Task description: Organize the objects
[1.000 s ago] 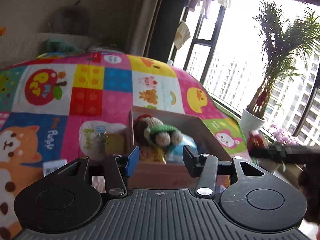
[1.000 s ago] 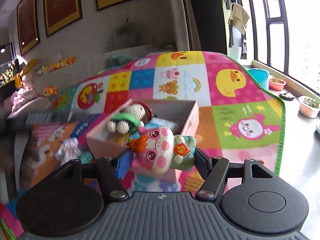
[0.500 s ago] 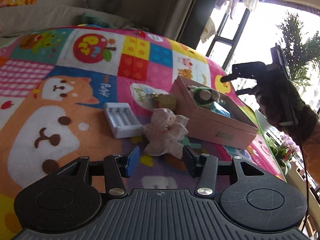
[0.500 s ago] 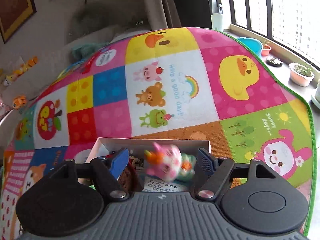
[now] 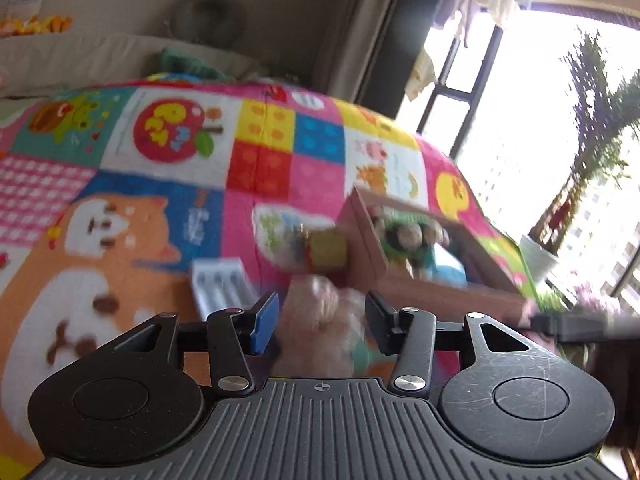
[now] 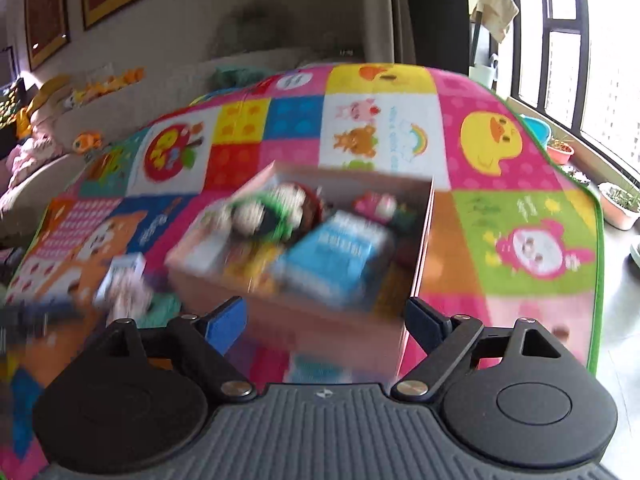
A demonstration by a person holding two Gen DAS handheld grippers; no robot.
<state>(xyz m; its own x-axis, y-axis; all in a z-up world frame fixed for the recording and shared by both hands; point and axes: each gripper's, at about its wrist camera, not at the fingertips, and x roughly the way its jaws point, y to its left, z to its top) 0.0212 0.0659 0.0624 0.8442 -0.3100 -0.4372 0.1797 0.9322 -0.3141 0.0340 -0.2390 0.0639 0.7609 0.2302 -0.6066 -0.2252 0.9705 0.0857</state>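
Note:
A pink cardboard box (image 6: 304, 320) sits on the colourful play mat (image 6: 520, 288). It holds a crocheted doll with a green hat (image 6: 276, 216), a blue packet (image 6: 336, 256) and a pink animal toy (image 6: 376, 204). My right gripper (image 6: 326, 324) hovers in front of the box, its jaws opening with nothing between them. In the left wrist view the box (image 5: 432, 292) lies to the right. My left gripper (image 5: 320, 322) stands half open around a blurred pale pink plush (image 5: 316, 308) on the mat; the pads do not appear to press on it.
A white ribbed tray (image 5: 222, 284) and a yellow item (image 5: 326, 254) lie on the mat left of the box. Plant pots (image 6: 620, 204) line the floor by the window on the right. A sofa with small toys (image 6: 92, 88) runs behind the mat.
The right gripper let the pink animal toy drop into the box, widened and drew back. The left gripper swung left from the box and closed in on the pale plush, now between its fingers.

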